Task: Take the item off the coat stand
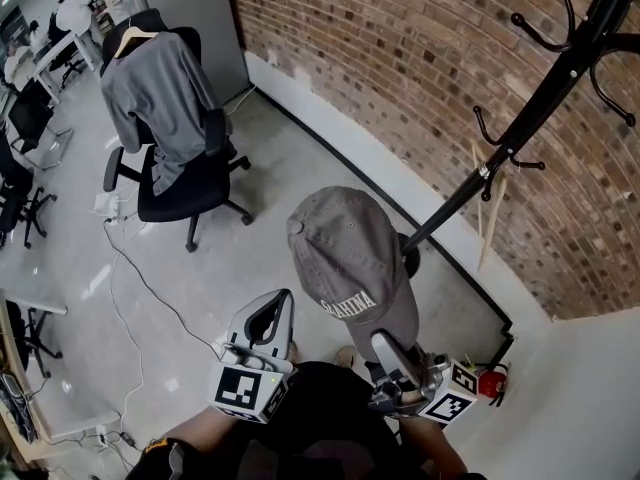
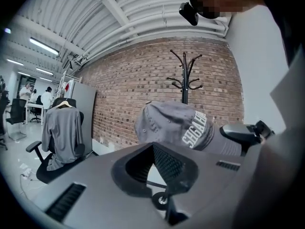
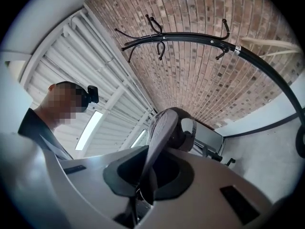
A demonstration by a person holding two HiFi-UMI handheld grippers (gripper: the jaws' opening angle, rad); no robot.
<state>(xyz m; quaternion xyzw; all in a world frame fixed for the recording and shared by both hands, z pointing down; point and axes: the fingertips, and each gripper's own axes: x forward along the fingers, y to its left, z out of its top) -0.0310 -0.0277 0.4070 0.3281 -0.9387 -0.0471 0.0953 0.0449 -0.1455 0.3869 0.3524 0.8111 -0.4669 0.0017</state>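
At the far left, an office chair (image 1: pixel 190 190) draped with a shirt (image 1: pixel 155 88) leaves bare floor (image 1: pixel 250 258) toward the near middle, where the left tool (image 1: pixel 286 300) sits clenched and empty. Just right of it, the right tool (image 1: pixel 385 345) grips the grey cap (image 1: pixel 345 253) by its brim, off the hooks of the coat stand (image 1: pixel 545 98) by the brick wall (image 1: pixel 400 58).

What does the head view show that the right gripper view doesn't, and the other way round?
Only the head view: a black office chair draped with a grey shirt, and the left gripper. Only the right gripper view: white ceiling light strips. Both: the grey fabric cap held by the right gripper, the black metal coat stand and the red brick wall.
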